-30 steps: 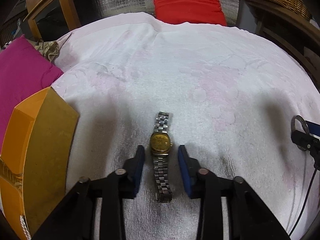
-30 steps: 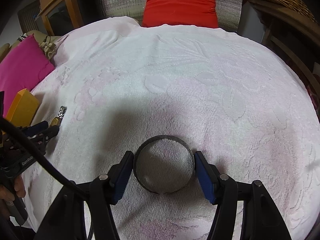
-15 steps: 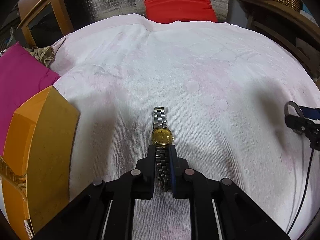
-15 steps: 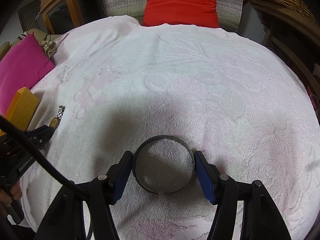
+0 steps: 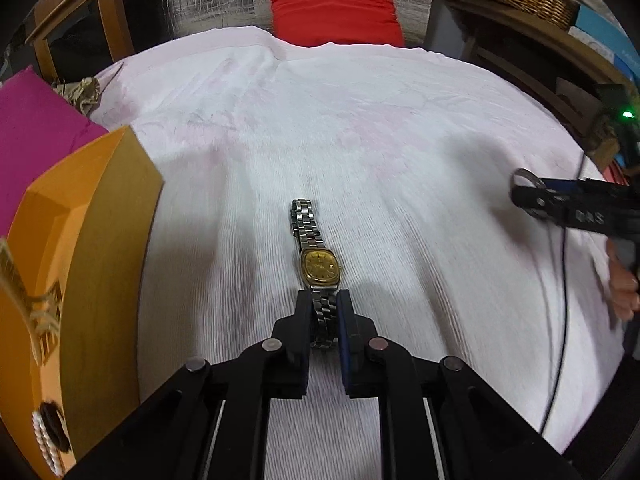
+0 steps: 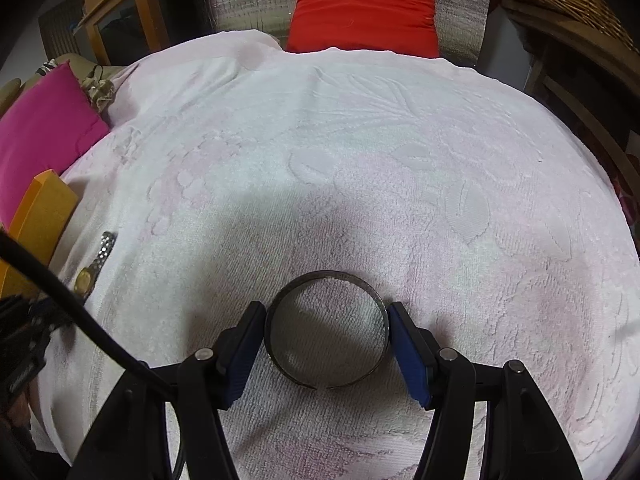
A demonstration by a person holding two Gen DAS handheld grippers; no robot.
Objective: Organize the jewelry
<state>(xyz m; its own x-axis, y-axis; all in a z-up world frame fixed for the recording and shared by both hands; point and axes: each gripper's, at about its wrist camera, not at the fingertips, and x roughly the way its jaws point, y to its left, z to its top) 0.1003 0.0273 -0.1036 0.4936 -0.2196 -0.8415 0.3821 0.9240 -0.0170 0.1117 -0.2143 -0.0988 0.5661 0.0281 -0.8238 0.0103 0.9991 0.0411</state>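
My left gripper (image 5: 324, 312) is shut on the steel band of a gold-faced wristwatch (image 5: 320, 266), which sticks out forward above the white towel (image 5: 360, 128). The watch also shows in the right wrist view (image 6: 94, 264) at the left. My right gripper (image 6: 326, 320) has both pads against the sides of a dark metal bangle (image 6: 327, 330), an open ring on the towel. In the left wrist view the right gripper (image 5: 528, 196) and the bangle's edge (image 5: 526, 176) sit at the far right.
An orange jewelry box (image 5: 80, 280) stands open at the left, with a pearl strand (image 5: 44, 440) on its near rim. A magenta cushion (image 5: 36, 120) lies behind it and a red cushion (image 5: 332, 4) at the back. A black cable (image 5: 560, 320) trails at the right.
My left gripper closed on the watch band and raised it off the towel toward the box side. My right gripper stayed around the bangle, pads now touching it.
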